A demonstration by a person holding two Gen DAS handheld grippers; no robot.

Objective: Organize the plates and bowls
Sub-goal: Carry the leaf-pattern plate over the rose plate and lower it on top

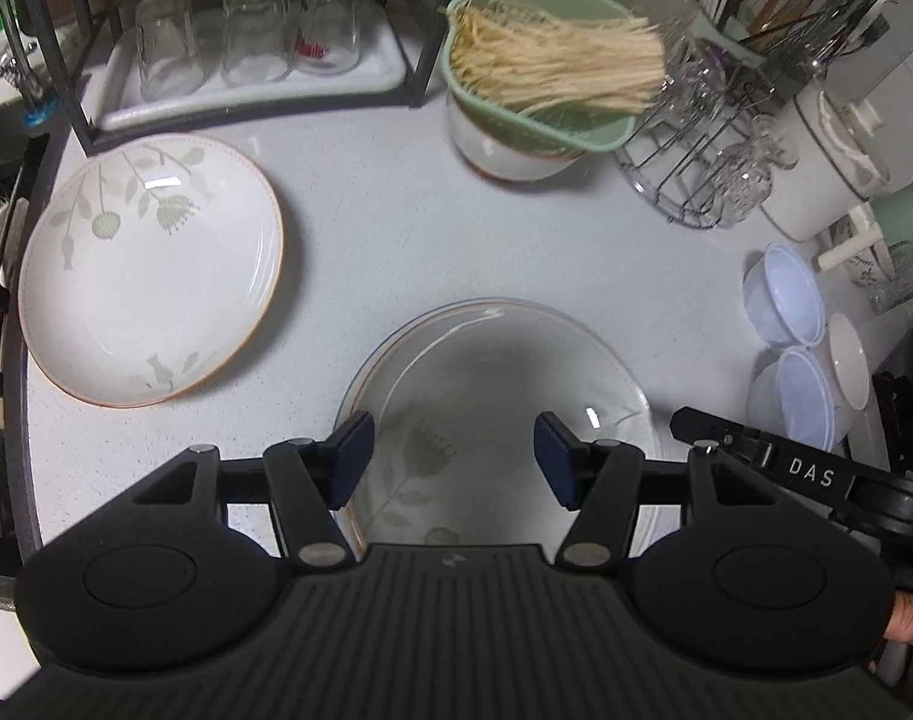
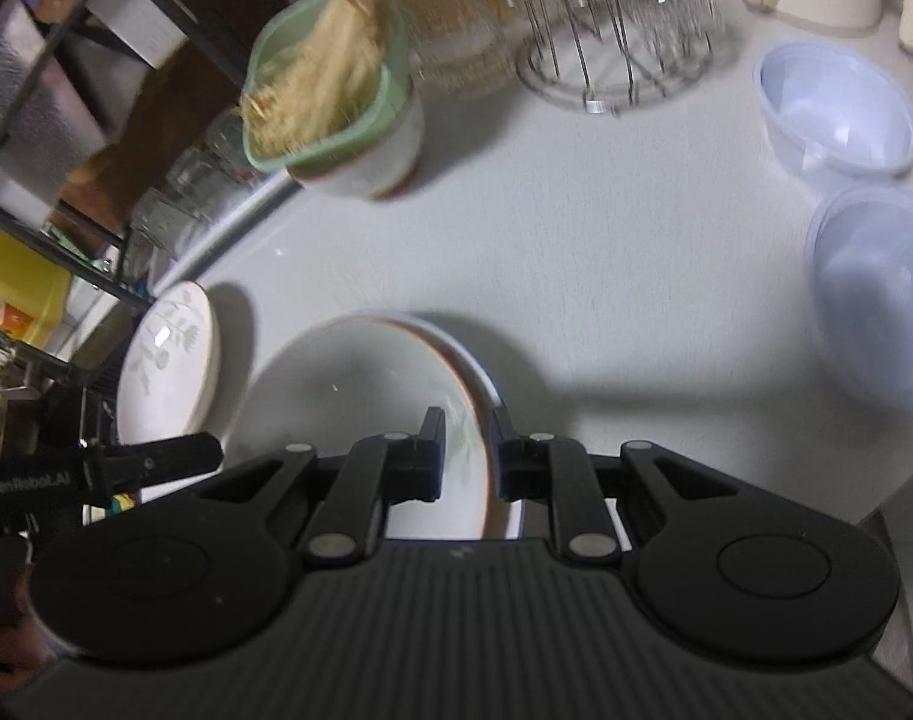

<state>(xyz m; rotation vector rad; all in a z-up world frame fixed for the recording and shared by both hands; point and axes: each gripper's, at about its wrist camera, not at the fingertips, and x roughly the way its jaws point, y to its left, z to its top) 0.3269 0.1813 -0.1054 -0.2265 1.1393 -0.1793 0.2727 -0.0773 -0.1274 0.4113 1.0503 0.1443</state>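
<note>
While the white plate (image 2: 360,396) with a pale leaf pattern and a brown rim sits on another plate on the bench (image 1: 456,228), the right hand-held gripper (image 2: 465,456) is clamped on its rim. The left hand-held gripper (image 1: 453,459) hangs above this plate, jaws apart and holding nothing. A second leaf-pattern plate (image 1: 150,270) lies on the bench well to the left.

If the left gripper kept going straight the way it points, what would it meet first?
Most likely the stacked plates directly below the open left gripper; nothing shows between them, though the gap is hard to judge.
</note>
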